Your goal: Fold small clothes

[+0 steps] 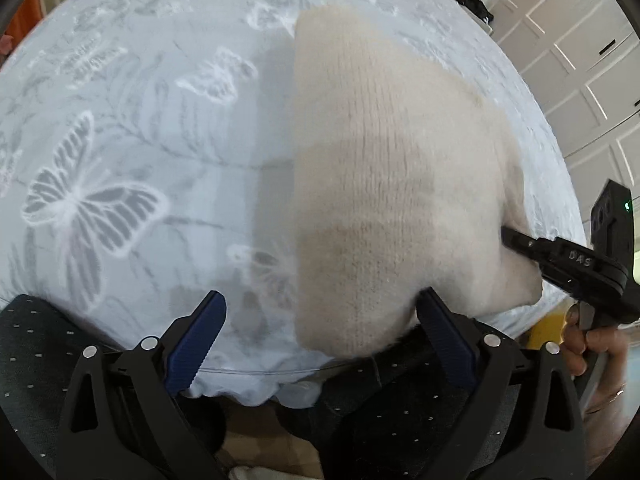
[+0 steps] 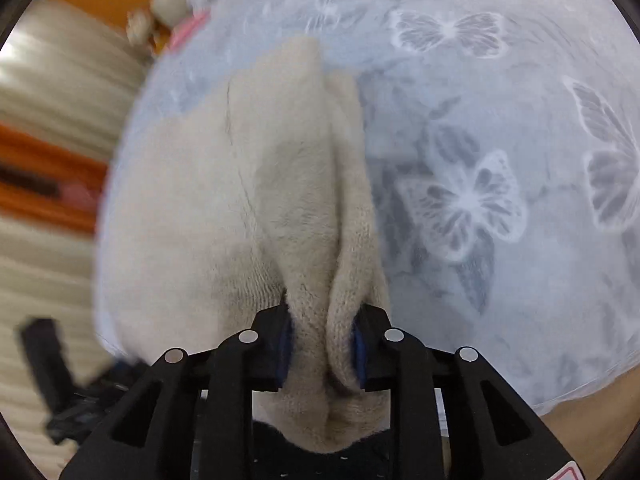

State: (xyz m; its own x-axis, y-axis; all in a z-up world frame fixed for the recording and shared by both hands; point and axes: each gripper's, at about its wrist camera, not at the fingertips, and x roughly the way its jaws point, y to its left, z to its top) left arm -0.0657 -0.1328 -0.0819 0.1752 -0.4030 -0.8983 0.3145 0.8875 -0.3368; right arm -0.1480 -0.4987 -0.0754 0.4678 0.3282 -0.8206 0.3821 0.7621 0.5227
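On the bed, a pale blue bedspread (image 1: pixel 132 148) printed with grey and white butterflies fills most of both views, and the cream knitted garment (image 1: pixel 392 184) lies on it toward the right side of the left wrist view, one long edge running away from the camera. It looks soft and thick, likely to slump rather than hold a crease.

The step in hand appears to be the fold itself: one edge of the garment is gathered and lifted, ready to be carried over the flat part. The next move probably calls for drawing that bunched edge across and laying it down square, with the free claw pinning or catching the near hem so the knit does not drag along the bedspread.

The right claw (image 2: pixel 322 344) is pinching a doubled ridge of the garment (image 2: pixel 224 216) between its blue pads (image 2: pixel 285 344), the cloth rising in two lobes through the gap. In the left wrist view it reaches in low from the right, the person's fingers (image 1: pixel 588 340) curled on its handle.

The left claw (image 1: pixel 320 332) is spread wide and grips nothing; its right finger touches or just overlaps the garment's near edge, and its left finger hangs over bare bedspread.
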